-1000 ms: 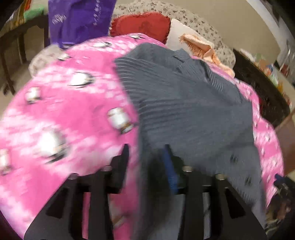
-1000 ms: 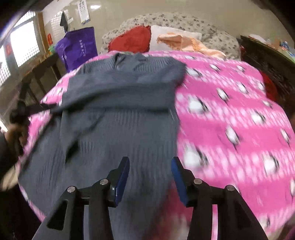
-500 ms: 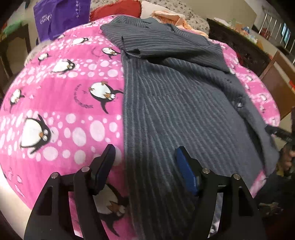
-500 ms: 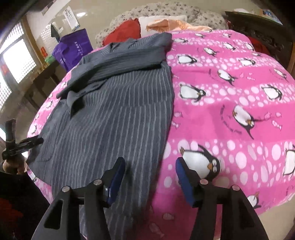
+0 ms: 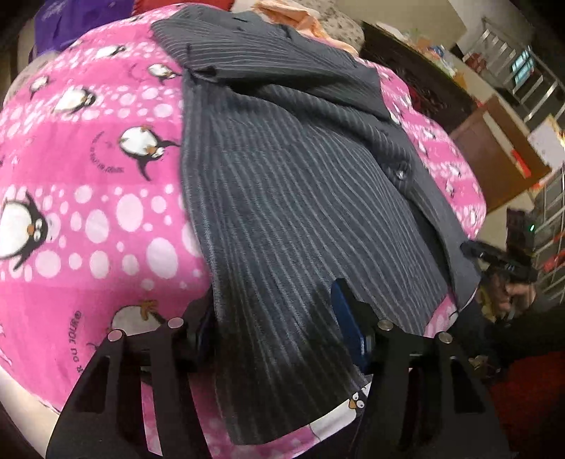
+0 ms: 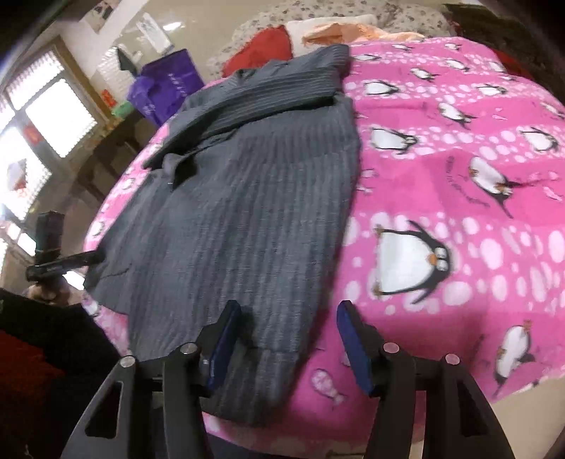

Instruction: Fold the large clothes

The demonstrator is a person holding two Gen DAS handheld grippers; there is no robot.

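- On the left side of the bed lies the pink penguin blanket (image 5: 88,197), and a purple bag (image 6: 169,84) stands by the window beyond the bed's far corner.
- The left tool (image 5: 272,317) hovers low over the near hem of the grey striped garment (image 5: 282,197) — its 2 fingers spread wide, cloth lying between them but not pinched.
- The garment lies flat along the blanket, collar end far, hem end near and hanging a little over the bed's edge; 1 sleeve is folded across the upper body, and a button shows on the placket at its right edge.
- The right tool (image 6: 287,339) sits low at the hem's other corner — fingers apart just as wide, the left blue pad (image 6: 222,349) over the cloth, the right one over bare blanket, gripping nothing.
- At the head of the bed, a red cushion (image 6: 261,49) and an orange cloth (image 6: 353,31) lie against the pillows.
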